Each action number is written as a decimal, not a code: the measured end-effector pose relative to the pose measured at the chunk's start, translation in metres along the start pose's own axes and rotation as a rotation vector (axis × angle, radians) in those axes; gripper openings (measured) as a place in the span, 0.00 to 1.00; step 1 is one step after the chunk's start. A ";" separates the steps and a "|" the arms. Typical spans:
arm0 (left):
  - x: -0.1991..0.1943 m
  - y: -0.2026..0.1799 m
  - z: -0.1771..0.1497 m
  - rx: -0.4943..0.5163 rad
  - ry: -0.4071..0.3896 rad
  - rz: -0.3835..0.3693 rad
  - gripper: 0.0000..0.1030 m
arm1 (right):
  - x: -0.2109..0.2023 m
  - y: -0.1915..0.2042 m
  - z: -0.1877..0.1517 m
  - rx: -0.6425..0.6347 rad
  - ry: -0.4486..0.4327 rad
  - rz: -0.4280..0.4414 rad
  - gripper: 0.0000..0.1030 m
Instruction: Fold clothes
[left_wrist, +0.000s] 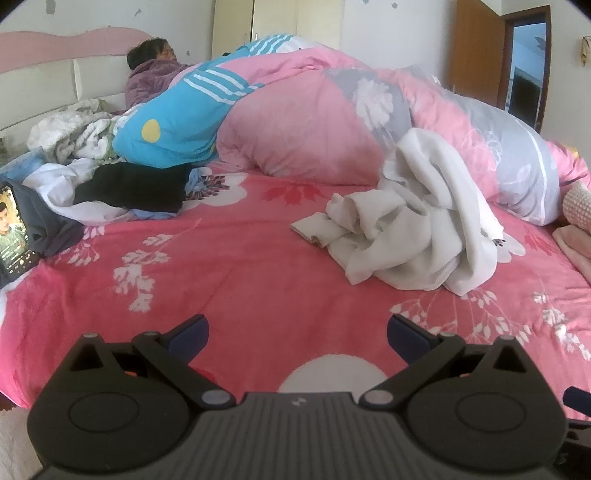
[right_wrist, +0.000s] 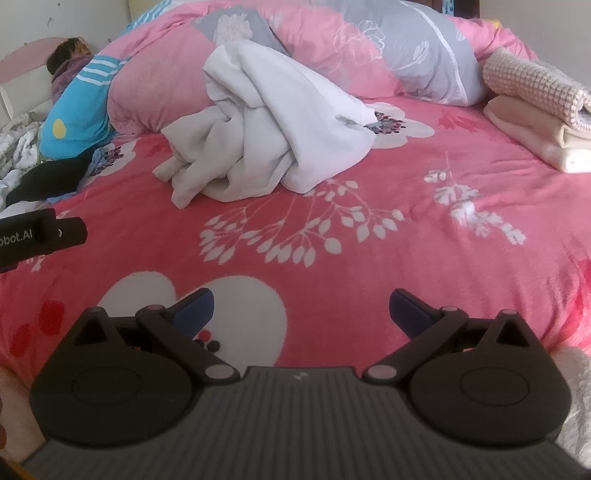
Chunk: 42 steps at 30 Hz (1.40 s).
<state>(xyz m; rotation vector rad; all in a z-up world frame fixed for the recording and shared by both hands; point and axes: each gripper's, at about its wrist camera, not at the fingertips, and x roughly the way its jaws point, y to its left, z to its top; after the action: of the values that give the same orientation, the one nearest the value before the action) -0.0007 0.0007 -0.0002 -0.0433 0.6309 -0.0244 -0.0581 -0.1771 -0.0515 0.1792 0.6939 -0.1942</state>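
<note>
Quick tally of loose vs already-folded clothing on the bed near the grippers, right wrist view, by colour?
White crumpled garment: 1
Folded cream garment: 1
Folded pink waffle-knit garment: 1
Black garment, far left: 1
Total: 4

Phone at left edge of left wrist view: screen cut off, picture on it too small to read. Folded cream pile and waffle-knit roll run off right edge of right wrist view. Left gripper shows only as a black end, lettering clipped. Person far left, mostly hidden behind quilt. Dark clothes partly buried under it.
</note>
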 end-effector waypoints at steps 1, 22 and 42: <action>0.000 0.000 0.000 0.002 -0.004 -0.001 1.00 | 0.000 0.000 0.000 0.000 -0.002 -0.004 0.99; -0.002 0.012 -0.005 -0.040 -0.025 0.008 1.00 | -0.009 0.000 0.005 -0.003 -0.049 -0.077 0.99; -0.001 0.010 -0.009 -0.018 -0.025 0.034 1.00 | -0.009 0.001 0.005 0.002 -0.042 -0.075 0.99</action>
<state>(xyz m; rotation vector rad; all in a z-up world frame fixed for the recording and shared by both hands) -0.0068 0.0108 -0.0071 -0.0499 0.6065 0.0143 -0.0620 -0.1764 -0.0416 0.1510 0.6586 -0.2697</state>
